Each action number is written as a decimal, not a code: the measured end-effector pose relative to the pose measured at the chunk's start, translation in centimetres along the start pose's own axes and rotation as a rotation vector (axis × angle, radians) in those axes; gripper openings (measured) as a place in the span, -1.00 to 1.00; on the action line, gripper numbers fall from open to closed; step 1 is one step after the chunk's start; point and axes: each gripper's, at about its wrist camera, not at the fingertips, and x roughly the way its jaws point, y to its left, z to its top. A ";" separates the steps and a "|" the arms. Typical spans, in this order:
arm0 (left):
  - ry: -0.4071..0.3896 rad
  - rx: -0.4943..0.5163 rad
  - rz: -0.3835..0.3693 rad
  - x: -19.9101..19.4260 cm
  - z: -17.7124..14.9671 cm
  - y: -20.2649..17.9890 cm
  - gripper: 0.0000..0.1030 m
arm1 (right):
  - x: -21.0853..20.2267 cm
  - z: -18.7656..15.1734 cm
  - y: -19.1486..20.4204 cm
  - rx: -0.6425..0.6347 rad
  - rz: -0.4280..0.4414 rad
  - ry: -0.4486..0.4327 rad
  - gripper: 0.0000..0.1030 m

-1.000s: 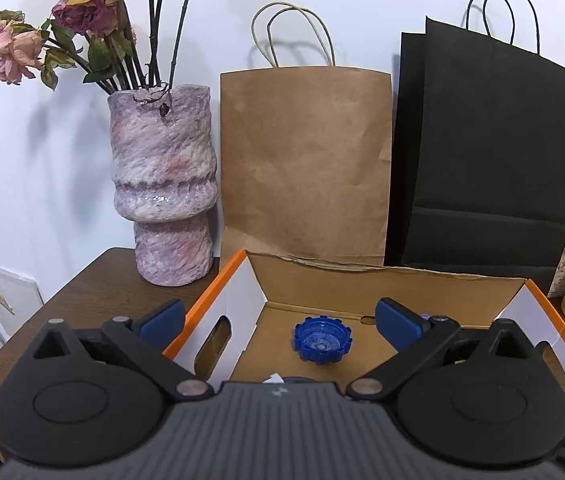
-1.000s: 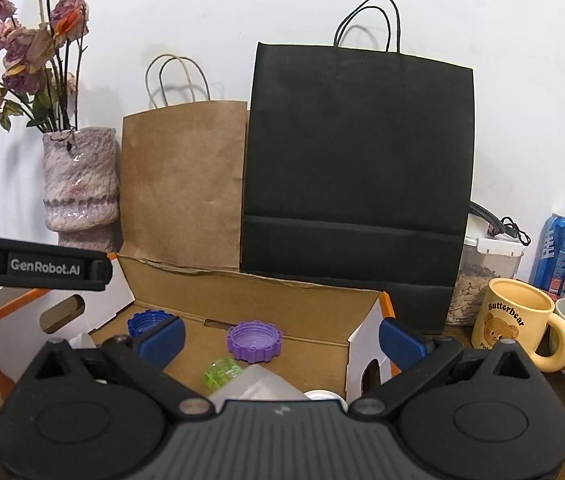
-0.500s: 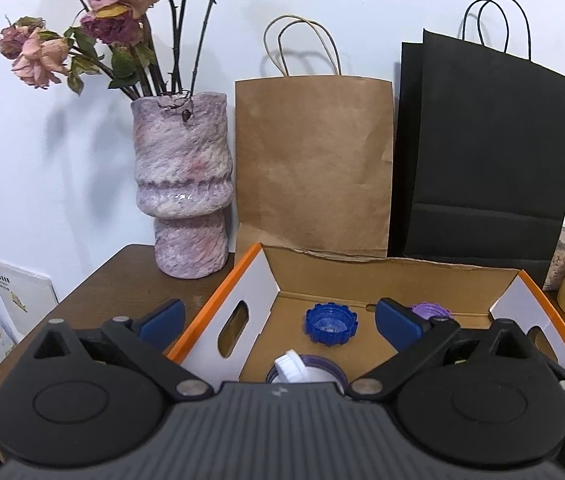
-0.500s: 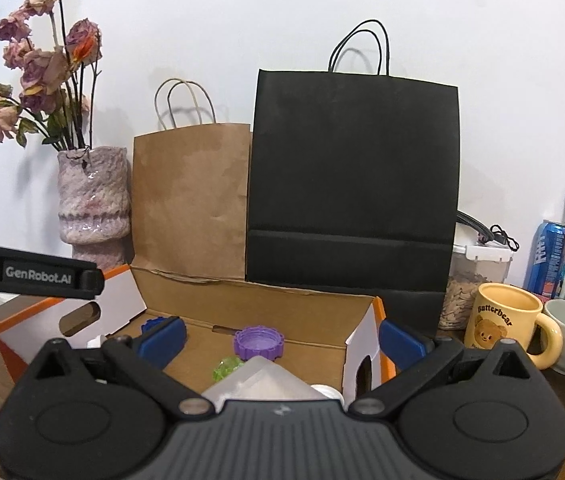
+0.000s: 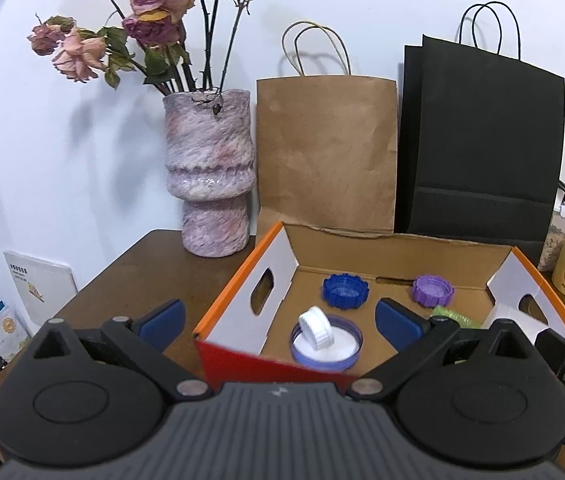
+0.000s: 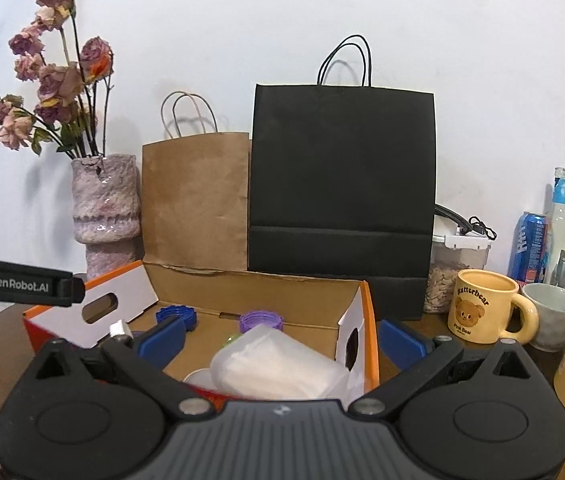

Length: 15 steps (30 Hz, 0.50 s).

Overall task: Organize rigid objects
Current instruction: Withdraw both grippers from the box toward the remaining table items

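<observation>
Brown table (image 5: 154, 268) under a white wall: the cardboard box (image 5: 402, 252) holds blue cap (image 5: 345, 290), purple cap (image 5: 433, 291) and white cap (image 5: 316, 333). Both grippers, left gripper (image 5: 278, 324) and right gripper (image 6: 280, 338), have jaws spread, empty. Reaching in carelessly could tip the crowded box's wall or knock caps.

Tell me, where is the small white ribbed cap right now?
In the left wrist view, the small white ribbed cap sits tilted in a wide lavender-rimmed lid, near the front of the open cardboard box.
</observation>
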 end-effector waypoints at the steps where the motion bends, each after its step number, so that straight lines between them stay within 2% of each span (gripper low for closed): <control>1: 0.001 0.000 0.002 -0.3 -0.2 0.1 1.00 | -0.3 -0.1 0.1 -0.001 0.002 0.001 1.00; 15: 0.040 -0.002 0.022 -4.5 -3.2 2.1 1.00 | -5.2 -2.2 1.9 -0.022 0.047 0.040 1.00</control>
